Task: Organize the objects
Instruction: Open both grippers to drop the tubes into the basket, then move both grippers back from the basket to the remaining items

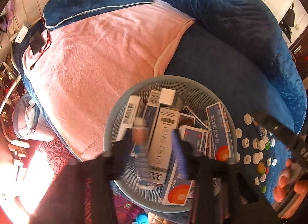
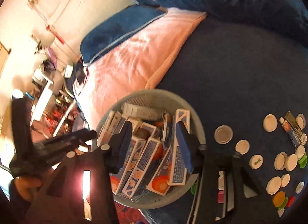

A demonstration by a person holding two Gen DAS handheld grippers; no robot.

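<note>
Basket [image 1: 115, 120] sitting on bed [image 1: 221, 73] at 6 o'clock, holding many medicine boxes [image 2: 148, 158]. Caps [image 2: 269, 123] and tube [image 2: 294, 133] lying loose at 3 o'clock, remaining unsorted. Left hand-held gripper [image 1: 152, 143] and right hand-held gripper [image 2: 154, 143] hovering over basket, jaws apart, gripping nothing.

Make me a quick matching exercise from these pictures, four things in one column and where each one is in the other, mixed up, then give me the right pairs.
Things:
1. boxes
2. bottle caps
3. pink blanket
4. basket

Places:
A. spread over the bed beside the blue pillow
B. on the blue cover, under both grippers
C. piled inside the basket
D. scattered loose on the blue cover, right of the basket

Pairs: 1-C, 2-D, 3-A, 4-B
</note>
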